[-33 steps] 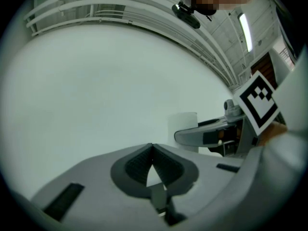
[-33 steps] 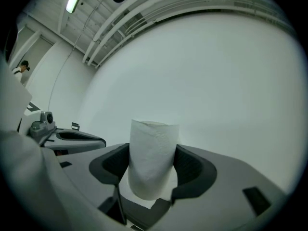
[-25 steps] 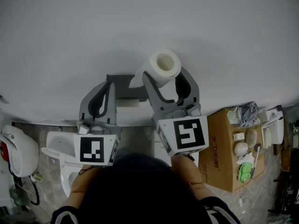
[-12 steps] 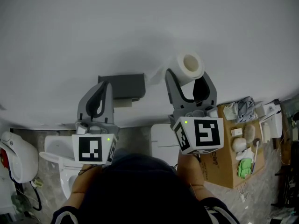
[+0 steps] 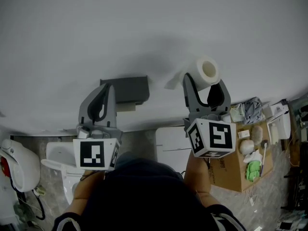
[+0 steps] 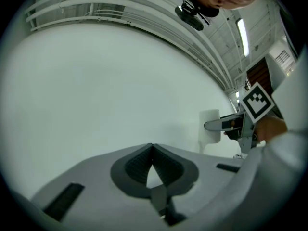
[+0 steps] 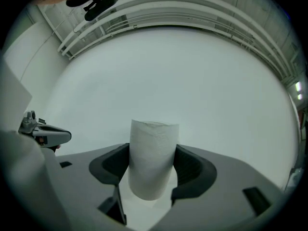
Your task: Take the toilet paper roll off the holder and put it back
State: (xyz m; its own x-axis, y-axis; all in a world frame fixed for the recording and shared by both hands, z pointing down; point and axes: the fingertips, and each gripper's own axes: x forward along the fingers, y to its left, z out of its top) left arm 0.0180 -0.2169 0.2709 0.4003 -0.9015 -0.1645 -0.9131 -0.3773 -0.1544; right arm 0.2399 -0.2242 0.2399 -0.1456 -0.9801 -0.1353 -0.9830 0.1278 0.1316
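Note:
The white toilet paper roll (image 5: 206, 72) hangs in front of the white wall, clear of the dark grey holder (image 5: 129, 88) and to its right. My right gripper (image 5: 205, 82) is shut on the roll, one jaw on each side. In the right gripper view the roll (image 7: 153, 157) stands upright between the dark pads of that gripper (image 7: 153, 170). My left gripper (image 5: 108, 89) sits just left of the holder, shut and empty; its jaw tips meet in the left gripper view (image 6: 152, 148). That view also shows the roll (image 6: 210, 125) far to the right.
A white toilet (image 5: 60, 163) and its tank lid (image 5: 168, 144) lie below the grippers. A cardboard box (image 5: 236, 174) with small items stands on the floor at the right. A red-and-white appliance (image 5: 13, 159) sits at the far left.
My right gripper has carried the roll rightward, away from the holder. The holder now stands bare. My left gripper has barely moved.

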